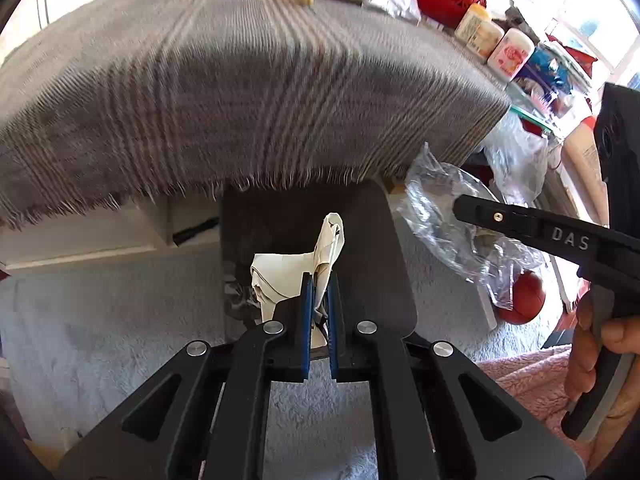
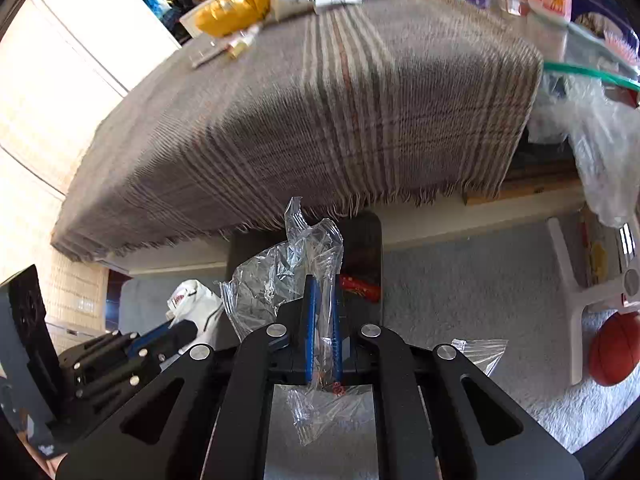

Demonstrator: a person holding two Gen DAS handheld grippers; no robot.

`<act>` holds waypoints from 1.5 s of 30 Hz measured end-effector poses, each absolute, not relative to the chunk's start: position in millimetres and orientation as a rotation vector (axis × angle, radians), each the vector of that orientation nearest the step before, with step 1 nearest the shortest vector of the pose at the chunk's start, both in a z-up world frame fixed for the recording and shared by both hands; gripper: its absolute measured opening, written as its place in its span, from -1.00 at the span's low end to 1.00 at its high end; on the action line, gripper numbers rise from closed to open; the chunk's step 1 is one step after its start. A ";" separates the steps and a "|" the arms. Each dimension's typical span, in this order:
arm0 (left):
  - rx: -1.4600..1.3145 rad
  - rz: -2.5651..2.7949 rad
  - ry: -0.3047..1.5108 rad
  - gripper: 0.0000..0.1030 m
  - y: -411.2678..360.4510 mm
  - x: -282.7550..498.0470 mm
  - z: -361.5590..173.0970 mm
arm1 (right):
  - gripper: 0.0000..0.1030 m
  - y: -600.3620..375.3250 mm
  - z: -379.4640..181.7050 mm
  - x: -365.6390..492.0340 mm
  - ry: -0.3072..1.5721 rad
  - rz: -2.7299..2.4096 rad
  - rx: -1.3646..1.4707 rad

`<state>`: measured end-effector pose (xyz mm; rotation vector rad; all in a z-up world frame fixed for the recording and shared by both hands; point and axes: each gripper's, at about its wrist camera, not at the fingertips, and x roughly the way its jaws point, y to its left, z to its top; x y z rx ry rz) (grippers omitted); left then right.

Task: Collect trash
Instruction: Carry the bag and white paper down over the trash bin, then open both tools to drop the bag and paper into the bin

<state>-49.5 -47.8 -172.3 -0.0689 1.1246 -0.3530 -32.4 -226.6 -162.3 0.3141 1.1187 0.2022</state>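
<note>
My left gripper (image 1: pixel 318 280) is shut on a crumpled cream paper wrapper (image 1: pixel 288 268), held over a dark bin (image 1: pixel 360 216) that stands on the floor below the table edge. The right gripper (image 2: pixel 324 284) is shut on a crinkled clear plastic wrapper (image 2: pixel 280 268) above the same bin (image 2: pixel 366 236). A red wrapper (image 2: pixel 360 286) lies inside the bin. In the left wrist view the right gripper (image 1: pixel 464 208) comes in from the right with the clear plastic (image 1: pixel 436 204) hanging from it. The right wrist view shows the left gripper (image 2: pixel 186 330) at lower left with its pale paper (image 2: pixel 196 300).
A table under a grey plaid fringed blanket (image 1: pixel 240 92) overhangs the bin, with a yellow bag (image 2: pixel 232 4), jars (image 1: pixel 510 50) and papers at its far side. On the grey carpet (image 2: pixel 472 280) sit a basketball (image 2: pixel 614 354) and a white stool leg (image 2: pixel 572 280). A pink fluffy cloth (image 1: pixel 528 384) lies at the right.
</note>
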 end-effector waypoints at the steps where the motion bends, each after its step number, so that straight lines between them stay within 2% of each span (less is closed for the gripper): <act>1: -0.069 -0.353 1.136 -0.90 -49.0 -47.7 -179.2 | -0.84 -224.9 -167.8 -30.4 1.127 0.197 0.312; 8: -0.050 -0.367 1.178 -0.89 -56.5 -40.3 -210.6 | -0.83 -216.0 -201.7 -18.5 1.167 0.198 0.333; 17: -0.045 -0.355 1.193 -0.78 -59.6 -29.1 -219.7 | -0.75 -207.0 -211.3 -8.3 1.197 0.220 0.361; 18: -0.045 -0.351 1.191 -0.76 -58.9 -28.7 -219.5 | -0.73 -206.7 -211.5 -7.7 1.199 0.222 0.361; 20: -0.044 -0.344 1.188 -0.51 -57.3 -27.6 -218.1 | -0.66 -206.0 -210.8 -6.8 1.196 0.225 0.358; 21: -0.048 -0.341 1.184 -0.27 -56.5 -27.3 -217.0 | -0.59 -205.6 -208.5 -6.9 1.187 0.223 0.352; 22: -0.050 -0.340 1.181 -0.14 -55.1 -27.5 -216.3 | -0.47 -206.6 -207.7 -7.2 1.184 0.226 0.349; 23: -0.050 -0.337 1.180 -0.11 -55.0 -27.6 -215.9 | -0.35 -206.1 -205.7 -7.0 1.179 0.229 0.346; 26: -0.032 -0.327 1.173 0.01 -55.1 -28.1 -212.2 | -0.18 -205.8 -198.5 -6.9 1.164 0.230 0.336; 31: -0.004 -0.311 1.144 0.34 -52.2 -34.6 -199.8 | 0.23 -213.0 -188.3 -8.4 1.137 0.211 0.329; 32: -0.002 -0.308 1.137 0.39 -50.5 -36.2 -196.6 | 0.38 -215.6 -185.0 -9.6 1.130 0.207 0.328; 33: -0.002 -0.305 1.132 0.51 -48.9 -37.8 -194.0 | 0.47 -218.1 -181.6 -11.6 1.122 0.203 0.327; 34: -0.003 -0.300 1.125 0.65 -46.6 -39.5 -189.1 | 0.65 -220.2 -178.0 -14.0 1.111 0.199 0.323; 35: -0.005 -0.298 1.120 0.72 -44.8 -40.7 -185.4 | 0.76 -223.2 -171.9 -16.8 1.093 0.190 0.316; 37: -0.003 -0.295 1.110 0.84 -42.4 -41.8 -175.3 | 0.87 -227.8 -161.4 -19.6 1.066 0.177 0.311; 38: 0.000 -0.292 1.103 0.84 -41.1 -41.7 -168.1 | 0.94 -230.6 -153.2 -21.6 1.049 0.166 0.309; 45: 0.001 -0.279 1.033 0.84 -32.5 -29.5 -110.7 | 0.93 -256.9 -90.3 -10.3 0.956 0.130 0.346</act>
